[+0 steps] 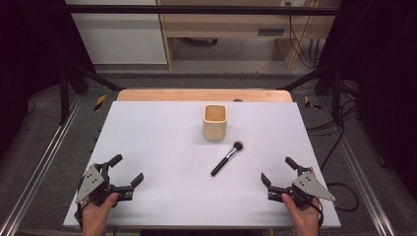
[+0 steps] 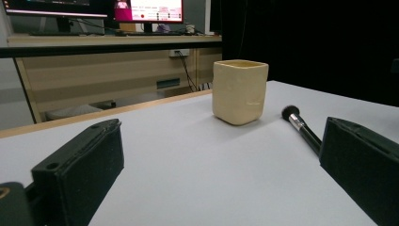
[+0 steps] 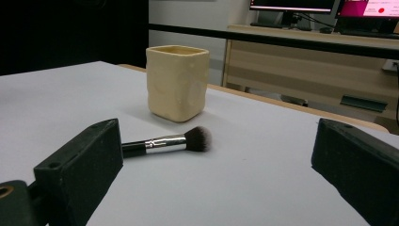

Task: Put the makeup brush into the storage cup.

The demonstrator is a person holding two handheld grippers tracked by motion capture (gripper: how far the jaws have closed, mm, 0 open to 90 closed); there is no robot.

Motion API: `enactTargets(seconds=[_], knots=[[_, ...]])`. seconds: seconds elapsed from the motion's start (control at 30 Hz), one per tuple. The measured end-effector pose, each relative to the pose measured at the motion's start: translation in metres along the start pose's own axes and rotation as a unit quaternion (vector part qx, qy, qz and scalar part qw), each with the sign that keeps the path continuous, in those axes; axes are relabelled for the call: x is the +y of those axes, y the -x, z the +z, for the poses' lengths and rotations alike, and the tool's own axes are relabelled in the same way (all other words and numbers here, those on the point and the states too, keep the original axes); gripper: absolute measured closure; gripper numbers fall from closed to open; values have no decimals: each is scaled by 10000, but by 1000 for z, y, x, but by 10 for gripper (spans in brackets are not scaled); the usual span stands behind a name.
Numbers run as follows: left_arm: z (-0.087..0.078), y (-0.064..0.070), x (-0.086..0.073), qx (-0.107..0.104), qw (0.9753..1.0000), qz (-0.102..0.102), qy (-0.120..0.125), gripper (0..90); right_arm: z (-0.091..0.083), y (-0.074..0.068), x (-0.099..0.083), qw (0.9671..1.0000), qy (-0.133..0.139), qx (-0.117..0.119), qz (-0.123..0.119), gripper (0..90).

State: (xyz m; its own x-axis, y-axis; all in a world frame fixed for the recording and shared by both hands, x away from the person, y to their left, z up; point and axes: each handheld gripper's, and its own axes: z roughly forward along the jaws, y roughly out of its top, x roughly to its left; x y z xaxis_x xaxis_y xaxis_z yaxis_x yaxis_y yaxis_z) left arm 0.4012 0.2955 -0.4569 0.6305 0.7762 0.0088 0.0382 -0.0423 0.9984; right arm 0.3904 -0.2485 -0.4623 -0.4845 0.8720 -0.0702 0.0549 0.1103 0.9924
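Both sets of jaws spread wide, holding nothing: left gripper near the table's near-left corner, right gripper near the near-right; neither touches anything. We see the makeup brush lying flat on the white surface between them, right of centre; long axis diagonal, bristle head pointing away and to the right, toward the cream cup, black handle end toward the person; head sits just beside the cup, not touching. Right gripper view gives us the silver ferrule and dark bristles side-on; left gripper view shows the brush end-on, handle partly hidden behind one jaw; high view alone shows both hands.
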Motion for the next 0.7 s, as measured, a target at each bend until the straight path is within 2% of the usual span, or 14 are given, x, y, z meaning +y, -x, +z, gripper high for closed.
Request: enactTargets(seconds=[0.2,0.33,0.6,0.63,0.7], knots=[[-1,0,-1,20,10000,-14,-31,1,-1,0,0,10000,7,-55,-30,28],[-2,2,1,-42,10000,-66,-9,2,-2,-1,1,9999,16,-107,-83,25],[-1,4,1,-30,9998,-55,-188,3,-3,-1,1,9998,26,-158,-113,23],[1,6,1,-68,9994,-54,-323,4,-3,-1,1,9998,18,-181,-110,21],[3,8,2,-123,9991,-68,-407,5,-3,0,0,9997,13,-201,-100,21]])
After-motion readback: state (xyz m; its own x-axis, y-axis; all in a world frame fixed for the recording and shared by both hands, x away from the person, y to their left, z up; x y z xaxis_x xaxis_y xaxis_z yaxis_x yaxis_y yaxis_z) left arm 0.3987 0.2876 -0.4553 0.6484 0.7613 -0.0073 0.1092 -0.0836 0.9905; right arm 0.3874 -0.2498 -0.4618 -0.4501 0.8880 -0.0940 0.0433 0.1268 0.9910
